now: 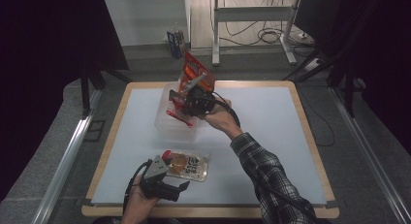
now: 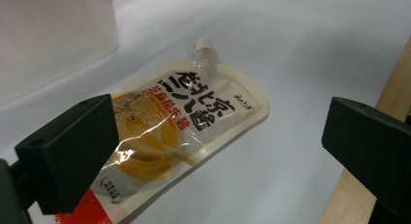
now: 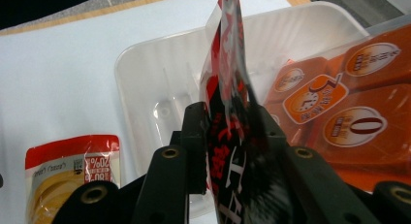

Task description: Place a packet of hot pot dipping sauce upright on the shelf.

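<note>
Right hand-held gripper (image 3: 228,151) is clamped on a red-black packet (image 3: 228,88), held edge-up with its long axis near vertical, directly over the clear plastic bin (image 1: 167,118) at the desk's (image 1: 271,136) far side; an orange packet (image 3: 349,112) already leans inside. Coming move looks like straight down into the bin. Left hand-held gripper (image 2: 213,151) has its jaws wide, empty, pointed at the spouted sauce pouch (image 2: 194,117) lying flat on the near desk, spout away from it.
</note>
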The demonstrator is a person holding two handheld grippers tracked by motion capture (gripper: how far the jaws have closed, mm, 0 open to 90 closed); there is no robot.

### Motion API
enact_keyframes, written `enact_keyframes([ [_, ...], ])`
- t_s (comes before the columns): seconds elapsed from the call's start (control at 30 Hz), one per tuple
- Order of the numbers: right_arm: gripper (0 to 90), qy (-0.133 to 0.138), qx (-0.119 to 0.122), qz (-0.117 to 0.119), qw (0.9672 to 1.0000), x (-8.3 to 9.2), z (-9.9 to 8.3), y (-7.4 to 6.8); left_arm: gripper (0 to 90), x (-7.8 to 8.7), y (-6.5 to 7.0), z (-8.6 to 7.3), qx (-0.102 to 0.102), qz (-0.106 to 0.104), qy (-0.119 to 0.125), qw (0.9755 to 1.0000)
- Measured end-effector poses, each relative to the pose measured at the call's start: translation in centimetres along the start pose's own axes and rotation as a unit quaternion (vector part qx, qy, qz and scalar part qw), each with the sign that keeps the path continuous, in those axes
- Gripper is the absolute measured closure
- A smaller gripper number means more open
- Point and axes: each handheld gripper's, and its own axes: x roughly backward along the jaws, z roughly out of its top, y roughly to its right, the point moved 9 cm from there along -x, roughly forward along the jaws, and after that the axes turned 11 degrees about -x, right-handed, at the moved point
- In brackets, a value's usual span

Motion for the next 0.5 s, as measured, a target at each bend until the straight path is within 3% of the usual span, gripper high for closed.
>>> enact_keyframes([
  [0.5,70.5,-0.022,0.018,0.023,0.9993,-1.6,-0.9,-0.8,0.0,-0.1,0.0,-0.1,-0.002,-0.001,-0.004,1.0000],
])
